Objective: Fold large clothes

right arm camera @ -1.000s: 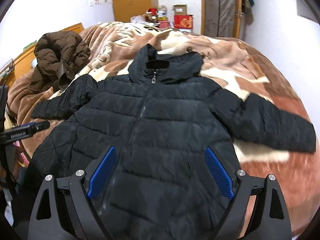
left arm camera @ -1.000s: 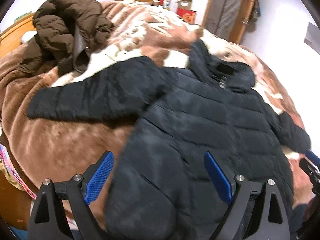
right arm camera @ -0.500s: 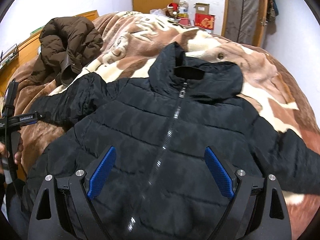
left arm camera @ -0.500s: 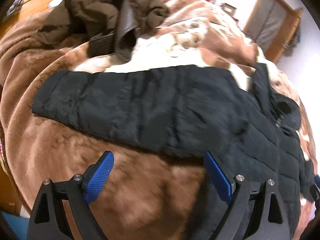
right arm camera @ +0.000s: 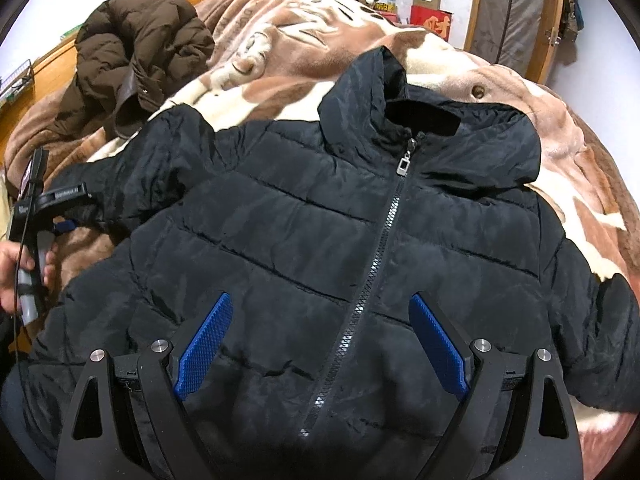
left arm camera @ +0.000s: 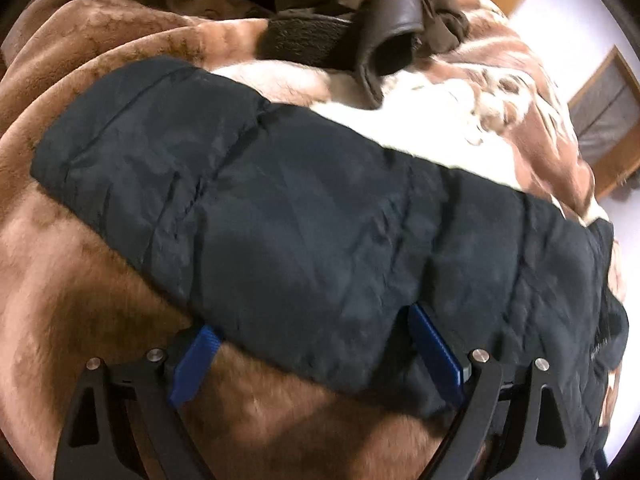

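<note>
Black puffer jacket [right arm camera: 320, 240]: flat, zipped, front up on brown blanket [right arm camera: 304, 68] of bed. Left tongs [left arm camera: 316, 344]: spread, at sleeve [left arm camera: 280, 220] edge. Right tongs [right arm camera: 320, 340]: spread above jacket front. Brown coat [right arm camera: 136, 64]: heaped beyond.

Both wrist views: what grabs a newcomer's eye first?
The black puffer jacket spread front-up and zipped across the brown-and-cream blanket fills the right wrist view, with the open right gripper over its lower front. In the left wrist view, the open left gripper sits at the near edge of the jacket's outstretched sleeve. A crumpled brown coat lies heaped at the blanket's far left.
</note>
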A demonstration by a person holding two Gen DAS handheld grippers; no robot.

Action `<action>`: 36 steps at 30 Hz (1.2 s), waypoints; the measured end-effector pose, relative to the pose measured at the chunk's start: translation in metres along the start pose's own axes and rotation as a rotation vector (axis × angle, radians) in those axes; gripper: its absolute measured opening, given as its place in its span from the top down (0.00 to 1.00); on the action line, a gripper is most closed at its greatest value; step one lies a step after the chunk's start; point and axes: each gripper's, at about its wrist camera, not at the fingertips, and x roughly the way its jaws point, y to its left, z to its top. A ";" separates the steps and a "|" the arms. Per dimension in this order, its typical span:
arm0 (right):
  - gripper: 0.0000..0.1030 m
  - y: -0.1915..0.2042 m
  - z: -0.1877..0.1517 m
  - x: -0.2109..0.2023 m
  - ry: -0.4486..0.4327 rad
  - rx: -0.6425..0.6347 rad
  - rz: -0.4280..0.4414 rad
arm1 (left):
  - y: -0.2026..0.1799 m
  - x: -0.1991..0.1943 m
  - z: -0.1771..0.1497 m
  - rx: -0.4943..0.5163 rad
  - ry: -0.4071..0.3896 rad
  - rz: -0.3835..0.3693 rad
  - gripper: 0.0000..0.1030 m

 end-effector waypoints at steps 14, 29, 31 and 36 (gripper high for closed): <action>0.12 -0.030 -0.020 -0.019 -0.004 0.070 -0.019 | -0.045 -0.078 0.021 0.224 -0.192 -0.015 0.85; 0.12 -0.094 -0.058 -0.073 -0.074 0.239 -0.051 | -0.228 -0.191 -0.042 0.688 -0.257 -0.354 0.85; 0.12 -0.102 -0.065 -0.076 -0.073 0.258 -0.059 | -0.249 -0.178 -0.062 0.735 -0.194 -0.397 0.84; 0.12 -0.125 -0.085 -0.077 -0.059 0.317 -0.084 | -0.300 -0.128 -0.141 0.855 -0.033 -0.407 0.78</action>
